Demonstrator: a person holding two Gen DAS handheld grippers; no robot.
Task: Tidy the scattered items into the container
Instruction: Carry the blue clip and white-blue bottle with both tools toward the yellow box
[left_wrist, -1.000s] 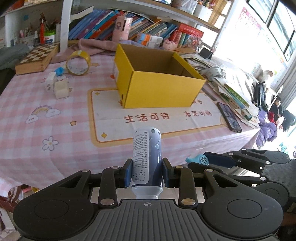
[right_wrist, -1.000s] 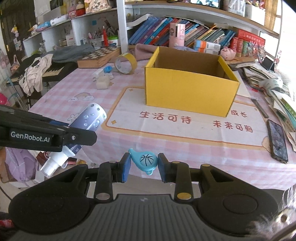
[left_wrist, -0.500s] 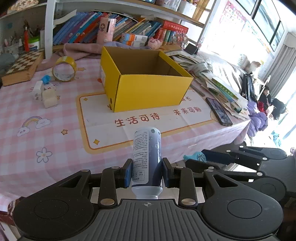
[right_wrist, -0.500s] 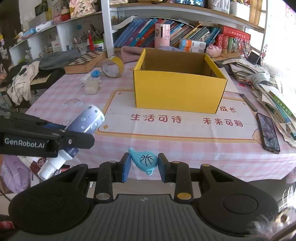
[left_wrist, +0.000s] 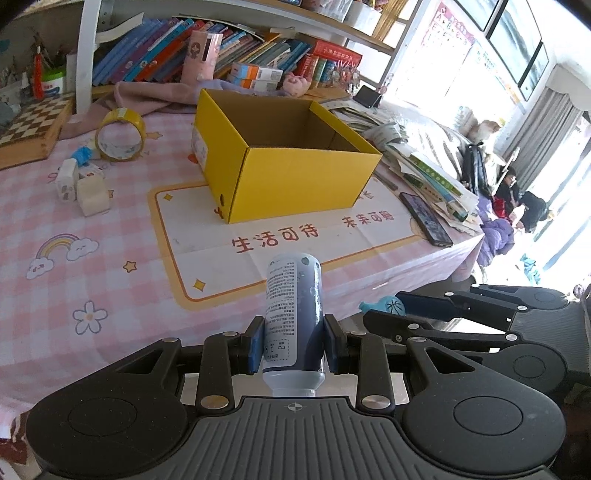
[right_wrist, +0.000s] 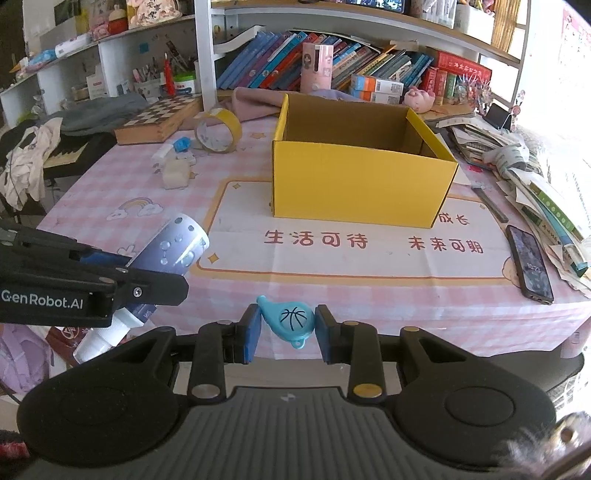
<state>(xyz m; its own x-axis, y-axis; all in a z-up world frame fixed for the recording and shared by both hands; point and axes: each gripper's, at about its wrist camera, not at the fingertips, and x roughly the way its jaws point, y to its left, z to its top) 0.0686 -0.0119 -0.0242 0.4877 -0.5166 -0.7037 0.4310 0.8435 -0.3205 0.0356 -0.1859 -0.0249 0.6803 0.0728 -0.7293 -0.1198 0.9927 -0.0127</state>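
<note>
Both tools are loaded and held off the near edge of the table (right_wrist: 110, 192), which wears a pink checked cloth. The left gripper (left_wrist: 294, 345) is clamped on a blue spray bottle (left_wrist: 293, 314), its blue pads pressed to either side of the body, the bottle's base pointing away toward the table and its cap end back against the tool. The right gripper (right_wrist: 288, 334) is closed on a small blue teardrop charm (right_wrist: 288, 319) with a basketball drawn on it, pinched between its pads. The yellow box (right_wrist: 354, 188) stands open-topped on the printed mat (right_wrist: 351, 254), at about twelve o'clock from the right gripper and well apart from it; from the left gripper it sits nearer one o'clock, turned so that a corner faces the tool. The left wrist view shows the printed label on the bottle and the right gripper reaching in at four o'clock with the charm at its tip. The right wrist view instead shows the bottle's dotted side and its white cap at eight o'clock, below the left tool's arm. Scattered beyond, at about ten o'clock of the box, lie a roll of yellow tape (right_wrist: 218, 131) and small white blocks (right_wrist: 177, 171).
</note>
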